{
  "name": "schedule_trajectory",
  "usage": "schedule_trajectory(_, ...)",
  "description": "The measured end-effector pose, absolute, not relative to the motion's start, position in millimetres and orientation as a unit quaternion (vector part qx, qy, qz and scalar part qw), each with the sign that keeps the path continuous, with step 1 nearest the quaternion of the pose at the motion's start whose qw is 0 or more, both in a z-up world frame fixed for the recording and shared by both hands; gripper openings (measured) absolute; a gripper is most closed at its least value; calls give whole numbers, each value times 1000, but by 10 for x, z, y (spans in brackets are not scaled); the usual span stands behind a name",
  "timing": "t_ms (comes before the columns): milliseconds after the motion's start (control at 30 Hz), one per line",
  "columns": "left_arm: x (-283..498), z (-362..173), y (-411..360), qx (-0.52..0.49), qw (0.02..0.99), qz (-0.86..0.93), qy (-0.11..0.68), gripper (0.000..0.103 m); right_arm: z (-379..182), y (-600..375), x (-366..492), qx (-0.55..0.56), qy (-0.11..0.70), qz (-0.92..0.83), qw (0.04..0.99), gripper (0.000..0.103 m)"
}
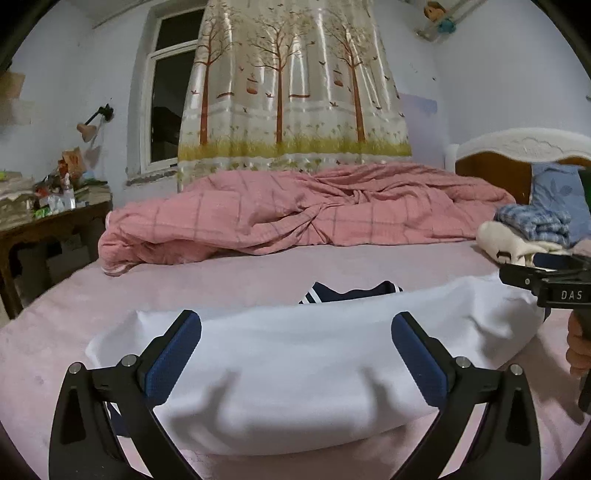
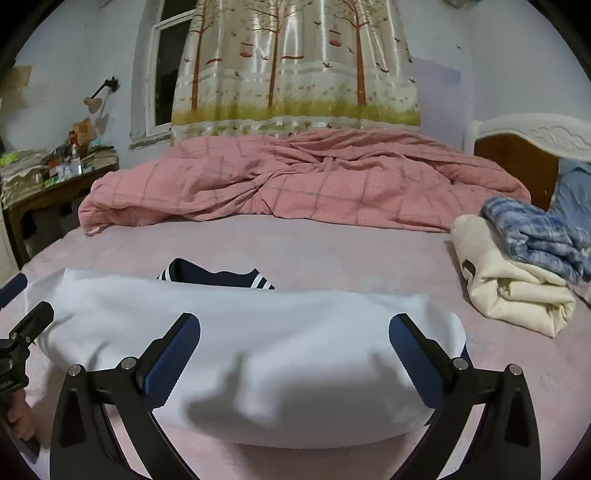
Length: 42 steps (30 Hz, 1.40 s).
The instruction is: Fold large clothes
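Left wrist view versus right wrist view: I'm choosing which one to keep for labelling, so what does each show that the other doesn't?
Only the left wrist view shows the right gripper at its right edge, and the wall shelf. Only the right wrist view shows the whole cream garment, and the left gripper's black frame. Both share the folded white garment with its navy striped collar, the pink quilt and open jaws.

Both my wrist cameras sat low over the bed's (image 1: 258, 266) near edge, facing across it toward the curtain (image 1: 291, 92). They looked closely down on the white garment (image 1: 295, 362), which both shared, my right view further right.
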<state>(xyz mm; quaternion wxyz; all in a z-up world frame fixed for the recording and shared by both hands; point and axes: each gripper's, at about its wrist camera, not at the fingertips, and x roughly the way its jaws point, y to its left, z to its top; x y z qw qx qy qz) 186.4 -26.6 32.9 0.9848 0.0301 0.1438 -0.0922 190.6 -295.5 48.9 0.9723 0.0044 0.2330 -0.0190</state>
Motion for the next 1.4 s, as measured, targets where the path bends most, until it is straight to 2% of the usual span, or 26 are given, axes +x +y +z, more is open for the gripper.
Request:
schedule_trajectory(33,1894,328,-225,22,984,-95,147,103,497,-2952,1883,0,226,-29,974,92)
schedule_trajectory(100,1912,331,-190,13,983,-102,150,103,489,-2913,1877,-23,224,-40,973,68)
schedule_trajectory(133,1911,329,-197,17,984,-97,151,103,472,-2892,1888,-31,233,-32,971,63)
schedule_trajectory(200,1920,318,-223,26,984,-83,152,103,428,-2860,1915,-31,254,-19,966,38)
schedule_trajectory(233,1917,304,-240,28,984,-81,154,103,409,-2846,1920,-29,264,-13,964,34)
schedule_trajectory(300,1912,295,-256,34,985,-69,157,103,358,-2811,1940,-19,287,19,958,19)
schedule_trajectory(467,1833,296,-240,27,981,-123,144,103,228,-2678,1982,6,337,97,937,7)
schedule_trajectory(500,1839,288,-265,33,981,-122,148,102,190,-2627,1994,8,347,111,931,6)
schedule_trajectory(567,1899,245,-336,51,975,-125,175,74,97,-2532,2041,20,371,143,917,3)
schedule_trajectory(600,1956,205,-364,58,971,-124,195,47,44,-2492,2073,19,383,146,912,3)
schedule_trajectory(633,2030,164,-384,61,966,-126,218,33,-5,-2453,2100,10,392,138,910,3)
schedule_trajectory(667,2108,112,-393,61,959,-130,244,25,-66,-2415,2133,0,403,124,907,3)
schedule_trajectory(700,2190,53,-388,54,951,-140,270,11,-117,-2406,2155,2,410,120,904,3)
schedule_trajectory(800,2381,-118,-367,29,923,-180,340,8,-116,-2422,2151,4,409,108,906,3)
schedule_trajectory(900,2479,-242,-345,11,906,-192,376,8,-82,-2477,2140,6,405,87,910,3)
schedule_trajectory(1167,2501,-289,-336,-1,899,-200,390,7,-94,-2568,2424,55,454,107,883,3)
schedule_trajectory(1400,2507,-282,-316,-7,899,-202,389,7,-116,-2539,3407,82,495,39,864,3)
